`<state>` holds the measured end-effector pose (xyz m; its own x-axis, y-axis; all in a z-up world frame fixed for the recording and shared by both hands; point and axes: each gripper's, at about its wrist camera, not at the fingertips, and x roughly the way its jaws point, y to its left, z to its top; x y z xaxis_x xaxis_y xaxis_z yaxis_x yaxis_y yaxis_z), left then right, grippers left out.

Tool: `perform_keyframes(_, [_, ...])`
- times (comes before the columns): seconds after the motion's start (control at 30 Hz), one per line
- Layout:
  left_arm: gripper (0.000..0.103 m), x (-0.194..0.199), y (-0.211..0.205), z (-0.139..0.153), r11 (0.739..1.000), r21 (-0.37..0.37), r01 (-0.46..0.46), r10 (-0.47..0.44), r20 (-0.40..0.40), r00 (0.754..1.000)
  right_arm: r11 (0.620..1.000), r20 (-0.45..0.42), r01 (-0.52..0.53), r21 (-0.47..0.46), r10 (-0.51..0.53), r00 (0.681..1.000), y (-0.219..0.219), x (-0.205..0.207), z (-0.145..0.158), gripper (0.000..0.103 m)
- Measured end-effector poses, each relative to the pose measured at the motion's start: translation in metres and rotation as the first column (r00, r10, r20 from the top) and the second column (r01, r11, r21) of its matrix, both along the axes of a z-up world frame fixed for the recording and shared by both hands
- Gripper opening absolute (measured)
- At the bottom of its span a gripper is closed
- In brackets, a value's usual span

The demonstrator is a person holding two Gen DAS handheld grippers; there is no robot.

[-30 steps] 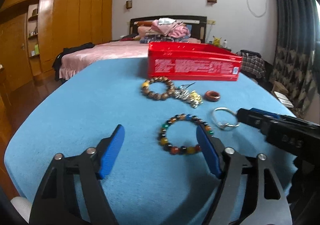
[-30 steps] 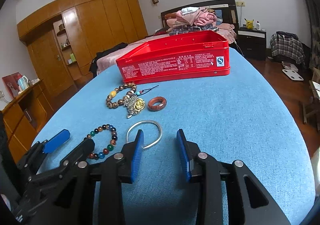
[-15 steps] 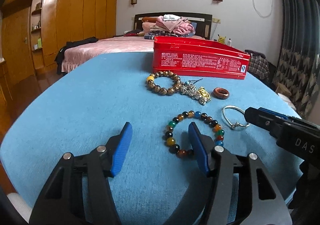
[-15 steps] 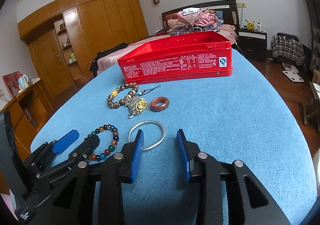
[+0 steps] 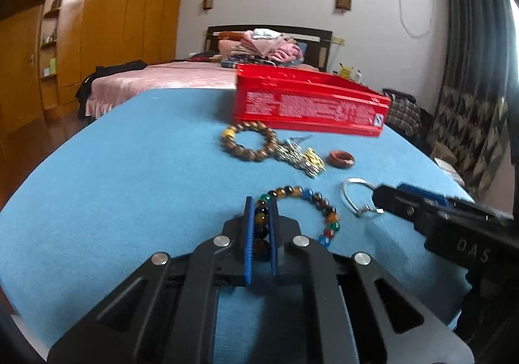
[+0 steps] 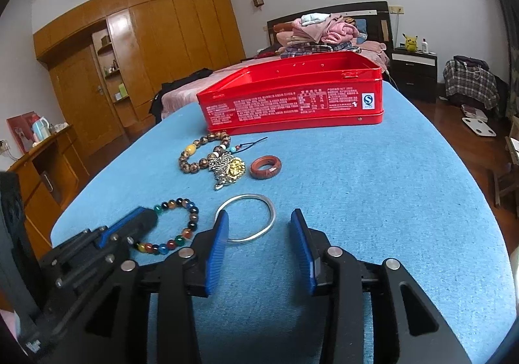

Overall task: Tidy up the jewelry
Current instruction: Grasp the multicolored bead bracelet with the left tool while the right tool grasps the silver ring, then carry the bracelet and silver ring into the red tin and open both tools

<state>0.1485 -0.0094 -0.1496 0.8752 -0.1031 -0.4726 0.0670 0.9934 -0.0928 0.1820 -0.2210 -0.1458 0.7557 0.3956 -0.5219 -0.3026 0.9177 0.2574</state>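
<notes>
My left gripper is shut on the left side of a multicoloured bead bracelet that lies on the blue table; it also shows in the right wrist view. My right gripper is open, its tips around the near part of a silver bangle, also seen in the left wrist view. Farther back lie a brown bead bracelet, a silver and gold charm cluster and a reddish ring. An open red tin box stands behind them.
The blue table ends close on the right and left. Beyond it are a bed with folded clothes, a wooden wardrobe and a dark nightstand.
My left gripper has moved forward and closed its jaws onto the left side of the multicoloured bracelet. My right gripper has hardly moved and stays open over the bangle.
</notes>
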Motion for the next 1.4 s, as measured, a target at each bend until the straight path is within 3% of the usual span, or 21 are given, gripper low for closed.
perform_keyframes(0.27, [0.006, -0.002, -0.006, 0.01, 1.0, 0.015, 0.0, -0.001, 0.034, 0.999, 0.999, 0.0, -0.009, -0.047, 0.009, 1.0, 0.016, 0.003, 0.002, 0.049])
perform_keyframes(0.5, [0.006, -0.002, -0.004, 0.012, 1.0, 0.01, 0.003, -0.004, 0.039, 0.999, 0.979, 0.015, 0.022, -0.201, -0.02, 1.0, 0.038, 0.003, 0.0, 0.045])
perform_keyframes(0.83, [0.006, -0.003, -0.004, 0.031, 1.0, -0.004, 0.009, -0.009, 0.084, 0.996, 0.986, 0.036, 0.034, -0.161, -0.028, 0.999, 0.024, 0.0, 0.012, 0.044])
perform_keyframes(1.4, [0.006, 0.022, -0.009, 0.087, 0.998, -0.048, 0.031, -0.02, 0.213, 0.977, 0.99, 0.151, 0.08, -0.116, -0.062, 0.987, -0.009, 0.021, 0.079, 0.045])
